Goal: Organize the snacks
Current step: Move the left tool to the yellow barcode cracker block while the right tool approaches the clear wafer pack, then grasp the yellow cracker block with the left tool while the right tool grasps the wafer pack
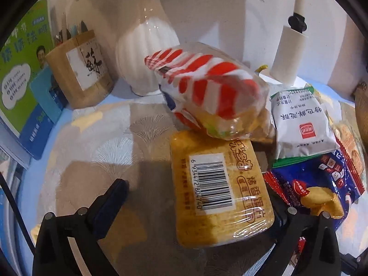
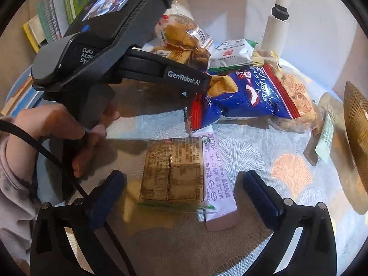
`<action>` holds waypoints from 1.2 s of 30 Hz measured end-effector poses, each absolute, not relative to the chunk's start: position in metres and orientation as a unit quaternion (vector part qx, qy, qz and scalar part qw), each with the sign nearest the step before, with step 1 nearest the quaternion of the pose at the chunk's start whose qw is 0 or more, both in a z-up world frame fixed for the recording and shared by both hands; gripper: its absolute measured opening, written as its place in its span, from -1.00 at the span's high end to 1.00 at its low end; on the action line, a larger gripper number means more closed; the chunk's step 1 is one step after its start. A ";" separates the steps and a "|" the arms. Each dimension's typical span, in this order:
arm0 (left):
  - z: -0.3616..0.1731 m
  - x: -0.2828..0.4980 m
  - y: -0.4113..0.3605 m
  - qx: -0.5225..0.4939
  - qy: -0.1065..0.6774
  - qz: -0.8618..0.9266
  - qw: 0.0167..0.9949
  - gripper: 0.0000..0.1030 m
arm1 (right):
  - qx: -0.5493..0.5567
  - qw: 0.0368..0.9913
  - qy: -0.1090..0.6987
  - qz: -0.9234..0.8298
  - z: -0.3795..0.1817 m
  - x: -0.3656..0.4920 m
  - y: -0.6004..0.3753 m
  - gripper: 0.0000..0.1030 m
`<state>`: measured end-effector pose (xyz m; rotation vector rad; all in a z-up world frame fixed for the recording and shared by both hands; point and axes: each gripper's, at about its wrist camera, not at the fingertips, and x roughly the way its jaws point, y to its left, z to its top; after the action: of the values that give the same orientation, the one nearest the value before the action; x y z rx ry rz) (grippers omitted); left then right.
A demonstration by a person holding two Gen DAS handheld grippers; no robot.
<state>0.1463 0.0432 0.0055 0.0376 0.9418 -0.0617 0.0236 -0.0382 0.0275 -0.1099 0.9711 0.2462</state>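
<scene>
A: Left gripper [image 1: 202, 209] spread wide, pinching nothing. Yellow toast pack [image 1: 218, 191] flat between the fingers, nearer the right one, barcode up.

B: Right gripper [image 2: 181, 192] likewise wide, nothing clamped. Clear flat packet [image 2: 172, 172] lying between the fingers, toward the left one; pink mouthwash sachet [image 2: 217, 181] just beside it on the right-finger side, edges apparently overlapping.

A: Handling of the toast pack?

B: Probably light, stiff-ish but crumbly inside, film glossy and likely slippery. Best pinched across the narrow width, mid-length, gently.

A: And the clear packet?

B: Thin, limp at the sealed edges; a pinch across the short sides, low to the cloth. Risk of catching the sachet too.

A: Beyond the fingertips, left view?

B: Red-and-white striped bag [image 1: 207, 87] leaning over the toast pack's far end; white-grey packet [image 1: 301, 124] and blue snack bag [image 1: 315, 184] out past the right finger.

A: Surface and room?

B: Patterned tablecloth [image 2: 292, 170] with fan motifs, smooth-looking. White ribbed vase [image 1: 145, 55], wooden pen holder [image 1: 80, 69] and books [image 1: 25, 73] at the far left, against a pale wall.
</scene>
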 end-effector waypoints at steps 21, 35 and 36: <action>0.004 0.144 0.039 0.017 0.453 -0.030 0.891 -1.00 | -0.053 0.876 0.464 0.119 0.028 0.023 -0.038 -1.00; 0.004 0.145 0.040 0.017 0.453 -0.030 0.891 -1.00 | -0.055 0.876 0.464 0.119 0.027 0.024 -0.036 -1.00; 0.004 0.145 0.041 0.017 0.453 -0.030 0.891 -1.00 | -0.055 0.876 0.464 0.119 0.027 0.024 -0.035 -1.00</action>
<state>0.1453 0.0407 0.0037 0.0353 0.9413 -0.0627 0.0237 -0.0354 0.0268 -0.1138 0.9692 0.2493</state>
